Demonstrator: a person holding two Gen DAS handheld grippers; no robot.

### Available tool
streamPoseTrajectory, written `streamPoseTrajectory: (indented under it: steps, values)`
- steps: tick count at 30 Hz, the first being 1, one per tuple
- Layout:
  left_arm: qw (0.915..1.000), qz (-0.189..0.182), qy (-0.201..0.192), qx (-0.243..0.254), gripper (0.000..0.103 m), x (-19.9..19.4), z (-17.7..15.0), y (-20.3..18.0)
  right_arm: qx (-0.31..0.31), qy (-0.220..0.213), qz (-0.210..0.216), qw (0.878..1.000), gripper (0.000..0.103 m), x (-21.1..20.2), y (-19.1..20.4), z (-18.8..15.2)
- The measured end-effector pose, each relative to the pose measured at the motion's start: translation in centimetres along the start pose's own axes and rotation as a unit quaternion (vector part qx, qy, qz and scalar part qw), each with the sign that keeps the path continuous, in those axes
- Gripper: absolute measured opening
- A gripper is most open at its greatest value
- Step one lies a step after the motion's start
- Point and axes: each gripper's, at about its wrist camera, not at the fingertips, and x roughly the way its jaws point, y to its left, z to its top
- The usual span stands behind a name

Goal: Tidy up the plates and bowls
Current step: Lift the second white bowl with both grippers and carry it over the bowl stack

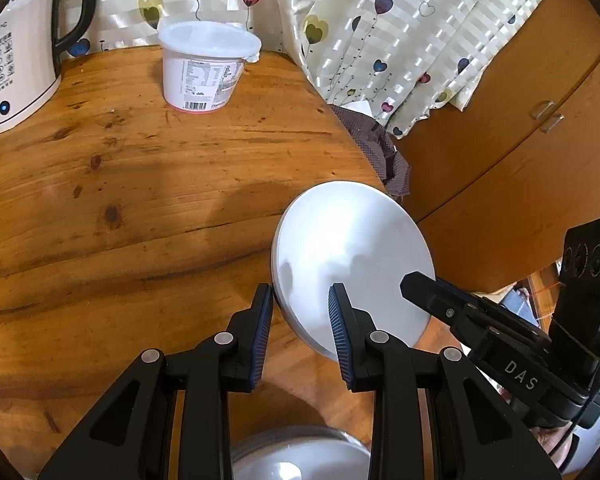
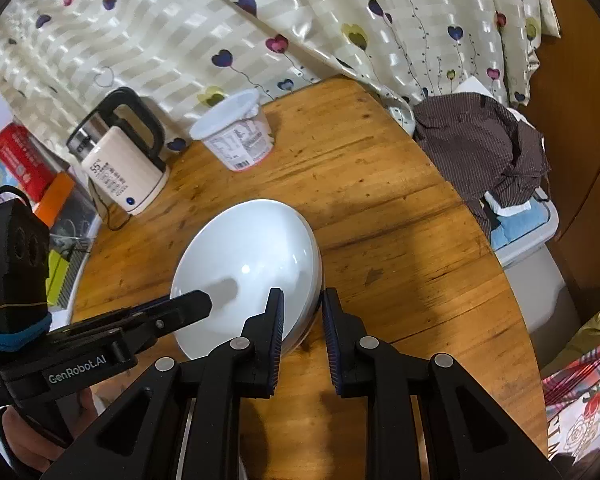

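A white bowl (image 1: 352, 248) (image 2: 248, 248) hangs tilted just above the wooden table (image 1: 140, 200) (image 2: 380, 200), held from both sides. My left gripper (image 1: 300, 292) (image 2: 204, 300) straddles one side of its rim, one pad inside and one outside, shut on it. My right gripper (image 2: 302, 296) (image 1: 416, 286) is shut on the opposite side of the rim in the same way. A second pale bowl (image 1: 300, 460) lies close under the left gripper, mostly hidden by its fingers.
A white electric kettle (image 1: 16, 68) (image 2: 120, 168) and a lidded white tub (image 1: 204, 68) (image 2: 236, 136) stand at the table's back by the heart-print curtain. Off the table's curved edge, a brown cloth (image 2: 480, 144) lies on a bin. A wooden cabinet (image 1: 520, 140) stands beyond.
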Motion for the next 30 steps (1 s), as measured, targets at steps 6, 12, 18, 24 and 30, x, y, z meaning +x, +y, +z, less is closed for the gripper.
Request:
streamPoseTrajectory:
  steps: [6, 12, 18, 24, 30]
  values:
    - [0.9999, 0.002, -0.012, 0.001, 0.03, -1.7, -0.8, -0.1, -0.008, -0.009, 0.004, 1.0, 0.019, -1.4, 1.2, -0.5]
    - [0.9998, 0.004, -0.021, 0.0, 0.03, -3.0, -1.4, -0.1, -0.018, -0.017, 0.007, 1.0, 0.019, -2.6, 2.3, -0.8]
    - [0.9995, 0.003, -0.032, 0.0, 0.03, -4.5, -2.1, -0.2, -0.027, -0.025, 0.011, 0.999, 0.019, -3.9, 3.4, -1.1]
    - [0.999, 0.007, -0.043, 0.0, 0.03, -6.3, -3.2, -0.4, -0.036, -0.031, 0.018, 0.999, 0.019, -5.1, 4.4, -1.8]
    - [0.9985, 0.01, -0.054, -0.002, 0.03, -8.0, -4.6, -0.4, -0.044, -0.035, 0.025, 0.998, 0.019, -6.3, 5.4, -2.8]
